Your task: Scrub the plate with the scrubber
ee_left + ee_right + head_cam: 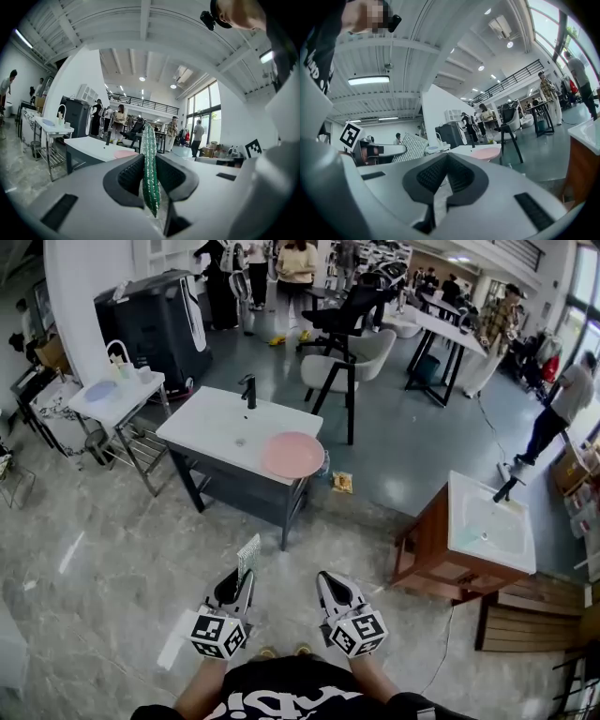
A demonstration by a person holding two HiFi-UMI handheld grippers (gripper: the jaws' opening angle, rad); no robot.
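Left tool (242, 576) grips the thin scrubber (150, 164); right tool (326, 579) is clenched empty. Unheld at the tabletop (211, 423) corner, the pink plate (292, 454) could slide off under scrubbing.

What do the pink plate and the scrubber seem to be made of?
The plate: probably plastic or melamine, matte; its pink is even, without glare. The scrubber: seemingly a thin pad of glittery green woven fibre; its surface is bumpy and sparkles.

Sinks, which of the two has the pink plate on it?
The white sink on dark legs, straight ahead: the pink plate lies on its right end. The wooden-cabinet sink on the right holds no plate.
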